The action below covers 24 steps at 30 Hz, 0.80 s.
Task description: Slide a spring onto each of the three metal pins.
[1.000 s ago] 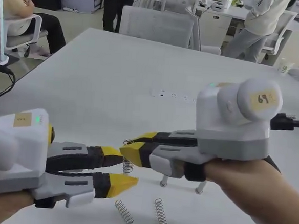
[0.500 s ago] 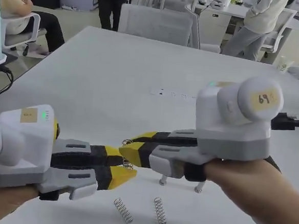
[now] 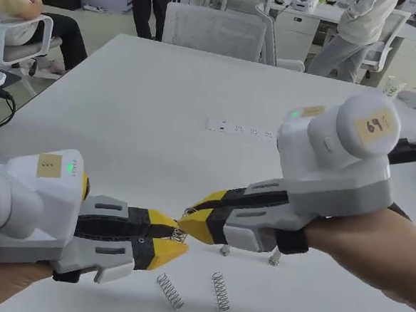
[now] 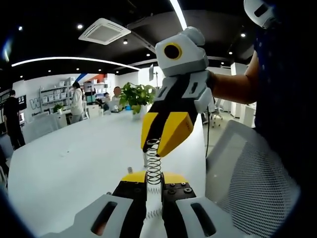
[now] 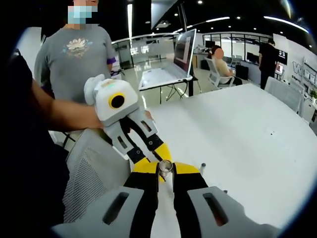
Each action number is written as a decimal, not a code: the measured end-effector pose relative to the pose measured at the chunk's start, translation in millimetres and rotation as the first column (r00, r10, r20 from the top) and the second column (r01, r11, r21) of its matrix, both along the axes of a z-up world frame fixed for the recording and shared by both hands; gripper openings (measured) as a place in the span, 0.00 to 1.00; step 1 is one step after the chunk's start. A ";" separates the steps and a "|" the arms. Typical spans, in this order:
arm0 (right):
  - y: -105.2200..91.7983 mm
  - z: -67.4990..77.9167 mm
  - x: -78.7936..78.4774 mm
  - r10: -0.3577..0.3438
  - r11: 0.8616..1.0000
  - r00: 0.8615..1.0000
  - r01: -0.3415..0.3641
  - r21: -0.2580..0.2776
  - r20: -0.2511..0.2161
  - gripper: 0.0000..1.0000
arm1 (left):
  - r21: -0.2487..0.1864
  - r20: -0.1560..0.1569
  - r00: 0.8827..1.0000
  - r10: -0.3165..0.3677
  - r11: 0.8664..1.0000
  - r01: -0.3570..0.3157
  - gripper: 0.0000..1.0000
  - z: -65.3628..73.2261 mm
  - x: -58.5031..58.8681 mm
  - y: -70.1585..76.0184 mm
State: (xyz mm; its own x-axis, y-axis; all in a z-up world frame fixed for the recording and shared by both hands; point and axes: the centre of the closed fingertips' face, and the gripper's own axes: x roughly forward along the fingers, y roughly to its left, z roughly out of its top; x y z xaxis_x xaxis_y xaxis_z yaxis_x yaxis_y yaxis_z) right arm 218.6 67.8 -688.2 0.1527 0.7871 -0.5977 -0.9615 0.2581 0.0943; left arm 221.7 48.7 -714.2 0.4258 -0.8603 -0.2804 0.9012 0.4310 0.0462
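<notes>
A short steel spring hangs in the air between both grippers. My right gripper reaches in from the right and is shut on the spring's upper end. Coming from the left, my left gripper has its yellow tips closed on the lower part. In the left gripper view the spring runs up from my left gripper into the right gripper's tips. The right gripper view shows the spring end-on between my right gripper. Two metal pins stand under the right gripper.
Two loose springs lie on the white table near its front edge. A flush socket strip sits mid-table. Office chairs and people stand beyond the far edge.
My left gripper has moved right toward the right gripper, and its jaws have gone from apart to closed on the spring. The right gripper has held the spring almost in place.
</notes>
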 end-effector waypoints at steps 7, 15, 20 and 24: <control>-6.4 -10.3 -11.1 0.100 0.987 0.995 -0.101 -0.128 -0.009 0.08 | 0.076 0.007 0.999 -0.052 0.996 0.051 0.02 -9.2 -9.4 -7.0; -10.1 -18.1 -18.4 0.187 0.953 0.982 -0.191 -0.235 -0.037 0.08 | 0.125 0.002 0.996 -0.088 0.988 0.087 0.02 -15.3 -15.8 -9.0; -11.7 -22.1 -20.5 0.214 0.938 0.975 -0.223 -0.267 -0.062 0.08 | 0.140 0.004 0.996 -0.094 0.986 0.092 0.02 -17.4 -16.5 -9.7; -12.0 -23.0 -20.1 0.222 0.933 0.972 -0.234 -0.274 -0.074 0.08 | 0.137 -0.002 0.995 -0.096 0.986 0.095 0.02 -17.4 -16.8 -10.4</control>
State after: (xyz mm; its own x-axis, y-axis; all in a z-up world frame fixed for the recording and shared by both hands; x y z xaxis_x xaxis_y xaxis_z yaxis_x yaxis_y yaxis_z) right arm 198.4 55.8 -711.2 -0.0407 0.5987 -0.8000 -0.9943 0.0544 0.0913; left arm 204.9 38.3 -731.6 0.3455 -0.8506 -0.3964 0.9374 0.3325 0.1035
